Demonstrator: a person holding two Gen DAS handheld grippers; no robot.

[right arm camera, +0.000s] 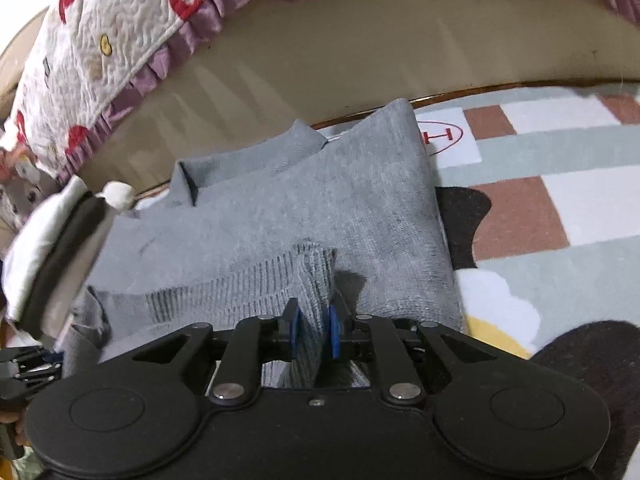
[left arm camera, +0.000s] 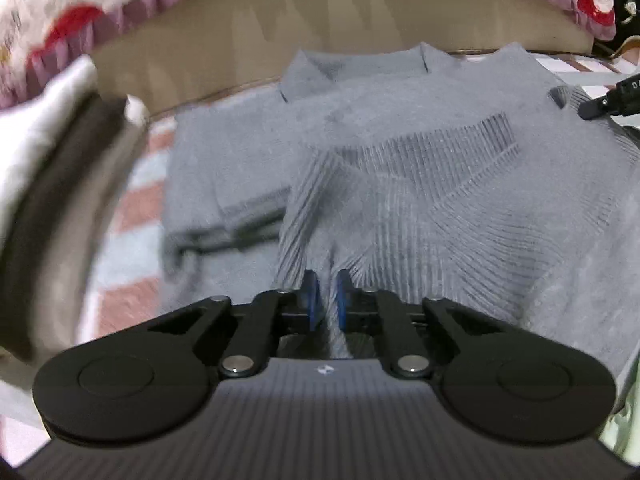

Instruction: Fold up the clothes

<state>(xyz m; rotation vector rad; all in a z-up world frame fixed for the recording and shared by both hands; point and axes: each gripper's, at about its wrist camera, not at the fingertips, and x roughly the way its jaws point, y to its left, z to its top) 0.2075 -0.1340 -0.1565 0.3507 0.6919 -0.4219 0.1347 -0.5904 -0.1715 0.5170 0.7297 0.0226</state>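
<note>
A grey knitted sweater [left arm camera: 400,128] lies on a patterned rug, collar toward the sofa; it also shows in the right wrist view [right arm camera: 320,208]. Its ribbed hem [left arm camera: 420,168] is lifted and folded up over the body. My left gripper [left arm camera: 327,296] is shut on the left part of the ribbed hem. My right gripper [right arm camera: 314,332] is shut on the right corner of the ribbed hem [right arm camera: 316,276]. The right gripper's tip shows at the right edge of the left wrist view [left arm camera: 600,106].
A beige sofa base [right arm camera: 360,76] with a quilted purple-frilled cover [right arm camera: 120,40] stands behind the sweater. The checked rug [right arm camera: 560,200] spreads to the right. A white and dark slipper-like object [right arm camera: 56,248] lies to the left of the sweater.
</note>
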